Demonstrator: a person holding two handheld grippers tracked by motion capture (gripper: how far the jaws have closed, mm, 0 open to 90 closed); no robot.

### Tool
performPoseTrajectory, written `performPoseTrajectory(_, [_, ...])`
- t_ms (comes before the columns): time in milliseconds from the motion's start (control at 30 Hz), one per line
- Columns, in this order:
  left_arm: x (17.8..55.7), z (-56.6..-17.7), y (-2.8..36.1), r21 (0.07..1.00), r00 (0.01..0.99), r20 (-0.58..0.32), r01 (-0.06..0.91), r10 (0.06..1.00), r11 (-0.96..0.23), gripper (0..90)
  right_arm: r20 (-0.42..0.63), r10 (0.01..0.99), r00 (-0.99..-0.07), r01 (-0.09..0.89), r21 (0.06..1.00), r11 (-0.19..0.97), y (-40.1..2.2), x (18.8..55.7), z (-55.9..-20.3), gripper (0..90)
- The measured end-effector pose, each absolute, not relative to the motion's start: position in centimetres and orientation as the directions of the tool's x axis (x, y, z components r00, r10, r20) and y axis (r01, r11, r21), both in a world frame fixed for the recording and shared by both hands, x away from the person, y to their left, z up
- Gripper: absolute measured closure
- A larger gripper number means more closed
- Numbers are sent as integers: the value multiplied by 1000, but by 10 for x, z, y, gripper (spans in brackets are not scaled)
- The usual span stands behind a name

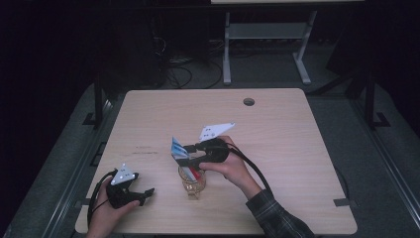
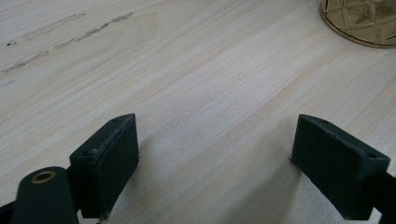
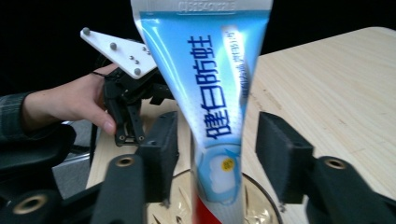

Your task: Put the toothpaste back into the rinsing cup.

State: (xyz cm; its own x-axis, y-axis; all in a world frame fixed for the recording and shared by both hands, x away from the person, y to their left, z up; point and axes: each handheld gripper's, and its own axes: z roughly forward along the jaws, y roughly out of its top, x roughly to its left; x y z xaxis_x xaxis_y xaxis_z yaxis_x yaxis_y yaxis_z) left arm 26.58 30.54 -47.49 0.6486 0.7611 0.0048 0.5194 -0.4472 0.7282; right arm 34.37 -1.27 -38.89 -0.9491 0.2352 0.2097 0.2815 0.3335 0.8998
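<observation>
Dark room surrounds a pale wooden table (image 1: 297,148), and we work near its front edge. Our right gripper (image 3: 215,140) stands half open: the jaws sit on both sides of the toothpaste tube (image 3: 210,93) and, as far as we can see, the pads do not press on it, a small gap showing on each side. The tube stands almost upright, cap end down inside the glass cup (image 1: 192,182), crimped end up, so we think it was lowered there and the cup wall now carries it. The cup stands just below the right gripper in the high view. Our left gripper (image 1: 130,191) rests low over bare wood, well apart to the left, jaws wide open and holding nothing; we judge it simply waits, out of the way.
</observation>
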Motion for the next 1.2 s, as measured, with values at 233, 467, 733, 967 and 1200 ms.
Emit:
performPoseTrajectory(233, [266, -475, 305, 728, 647, 4, 521, 763, -445, 138, 201, 287, -937, 292, 900, 323, -32, 342, -387, 410])
performPoseTrajectory(467, [266, -475, 305, 728, 647, 5, 521, 762, -447, 138, 183, 345, -921, 295, 905, 306, -50, 343, -380, 393])
performPoseTrajectory(733, [265, -475, 305, 729, 647, 5, 520, 762, -446, 138, 156, 400, -903, 292, 906, 306, -61, 345, -376, 378])
performPoseTrajectory(967, [265, -475, 305, 727, 650, 7, 519, 760, -450, 138, 126, 450, -884, 300, 891, 340, -79, 340, -378, 364])
performPoseTrajectory(1200, [265, -475, 305, 729, 648, 5, 519, 762, -446, 138, 135, 486, -864, 323, 888, 328, -102, 335, -382, 353])
